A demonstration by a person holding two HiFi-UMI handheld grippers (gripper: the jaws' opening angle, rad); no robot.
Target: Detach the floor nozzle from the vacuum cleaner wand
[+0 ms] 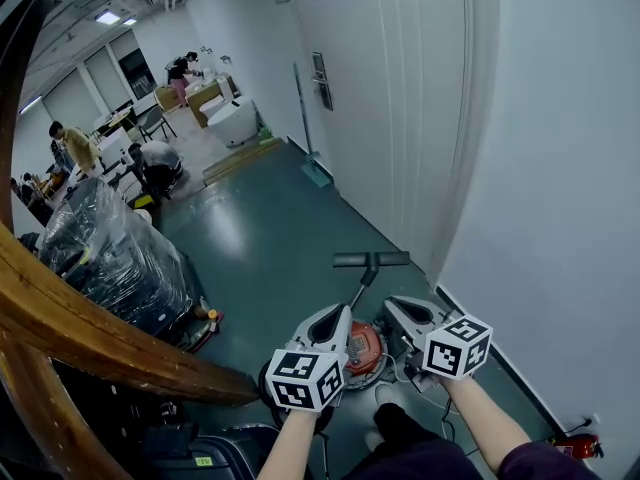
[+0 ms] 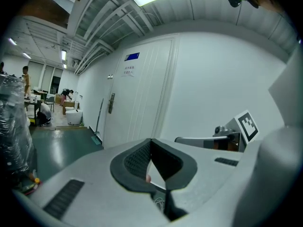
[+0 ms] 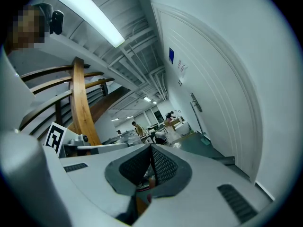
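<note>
Floor nozzle: flat grey T-bar on glossy floor; L tool, R tool closed tight.

We list: floor nozzle on floor ahead, door right of it; vacuum body between left gripper and right gripper; wrapped pallet left, beyond railing.

Floor was glossy teal-green; wall and door white. Left gripper and right gripper were pale grey; marker cubes black squares on white; pads black, fine-meshed. Vacuum body showed orange-red; floor nozzle dark grey. Handrail, near left, was brown wood.
</note>
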